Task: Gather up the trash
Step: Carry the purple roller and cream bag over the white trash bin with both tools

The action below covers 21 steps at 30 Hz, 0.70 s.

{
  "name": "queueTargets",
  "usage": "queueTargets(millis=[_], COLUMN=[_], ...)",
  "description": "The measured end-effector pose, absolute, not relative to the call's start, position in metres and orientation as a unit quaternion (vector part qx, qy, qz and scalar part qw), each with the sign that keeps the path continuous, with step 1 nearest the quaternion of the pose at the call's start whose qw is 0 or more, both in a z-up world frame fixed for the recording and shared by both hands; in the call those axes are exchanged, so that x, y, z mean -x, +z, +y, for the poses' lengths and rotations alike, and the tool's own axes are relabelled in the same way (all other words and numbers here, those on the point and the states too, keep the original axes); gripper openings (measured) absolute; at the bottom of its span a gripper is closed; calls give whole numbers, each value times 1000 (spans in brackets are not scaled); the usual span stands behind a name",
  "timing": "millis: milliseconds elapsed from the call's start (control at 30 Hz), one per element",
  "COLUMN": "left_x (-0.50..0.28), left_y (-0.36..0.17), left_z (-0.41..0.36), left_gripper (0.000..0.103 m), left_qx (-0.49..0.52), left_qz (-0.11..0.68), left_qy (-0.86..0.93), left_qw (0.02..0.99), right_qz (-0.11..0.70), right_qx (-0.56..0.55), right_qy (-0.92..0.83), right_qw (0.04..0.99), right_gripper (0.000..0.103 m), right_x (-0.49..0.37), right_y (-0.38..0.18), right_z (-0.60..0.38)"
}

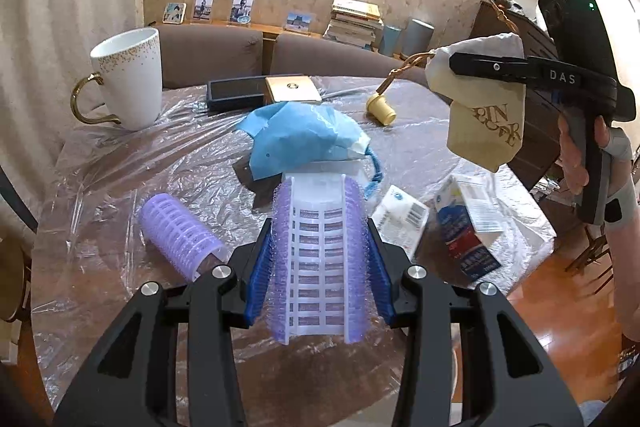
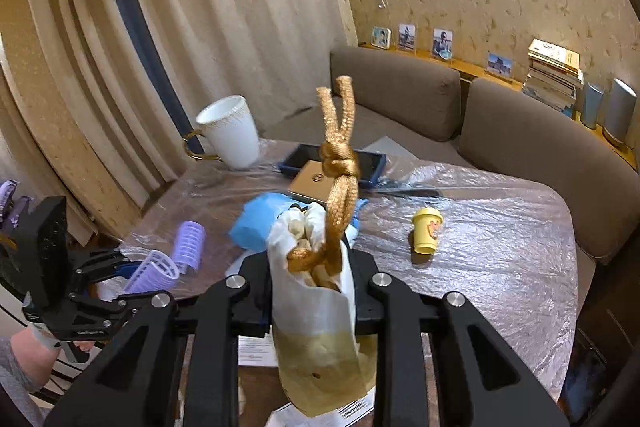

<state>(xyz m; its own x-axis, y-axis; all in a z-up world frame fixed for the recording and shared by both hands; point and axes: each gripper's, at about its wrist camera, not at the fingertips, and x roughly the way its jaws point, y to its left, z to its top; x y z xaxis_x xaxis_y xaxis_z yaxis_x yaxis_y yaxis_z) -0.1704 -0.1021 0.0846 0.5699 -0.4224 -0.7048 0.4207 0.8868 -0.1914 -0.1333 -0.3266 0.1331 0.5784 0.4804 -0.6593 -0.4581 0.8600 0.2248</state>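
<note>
My left gripper point(image 1: 318, 227) is shut on a purple and white hair roller point(image 1: 320, 259), which stands upright between its blue pads above the table. The same gripper point(image 2: 120, 281) and roller point(image 2: 154, 269) show at the left of the right wrist view. My right gripper point(image 2: 312, 263) is shut on a cream drawstring pouch point(image 2: 316, 327) with a knotted gold cord point(image 2: 338, 163) sticking up. In the left wrist view that gripper point(image 1: 480, 65) holds the pouch point(image 1: 488, 131) in the air at the right. A second purple roller point(image 1: 176, 231) lies on the table.
The table point(image 1: 120, 163) is covered in plastic film. On it lie a blue face mask point(image 1: 296, 139), a small yellow cup point(image 1: 382, 109), a white mug point(image 1: 128, 79), a dark box point(image 1: 236, 93), a gold card point(image 1: 292, 89) and cartons point(image 1: 468, 223). A brown sofa point(image 2: 520, 131) curves behind.
</note>
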Motion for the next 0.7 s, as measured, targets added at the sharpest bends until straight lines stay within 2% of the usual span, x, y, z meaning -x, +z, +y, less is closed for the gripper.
queueTargets(millis=[333,700], left_x=[214,259], left_y=[103,94], left_z=[-98,-111], left_gripper=[44,44], left_qx=[-5,-8], left_qz=[393,411], left_qy=[-264,-287], left_qw=[881,865], right_qz=[375,419], right_qx=[-15,-52], right_qy=[308,334], right_qw=[874,843], right_gripper=[25,25], right_x=[204,282], right_y=[144,112], right_z=[-315,-309])
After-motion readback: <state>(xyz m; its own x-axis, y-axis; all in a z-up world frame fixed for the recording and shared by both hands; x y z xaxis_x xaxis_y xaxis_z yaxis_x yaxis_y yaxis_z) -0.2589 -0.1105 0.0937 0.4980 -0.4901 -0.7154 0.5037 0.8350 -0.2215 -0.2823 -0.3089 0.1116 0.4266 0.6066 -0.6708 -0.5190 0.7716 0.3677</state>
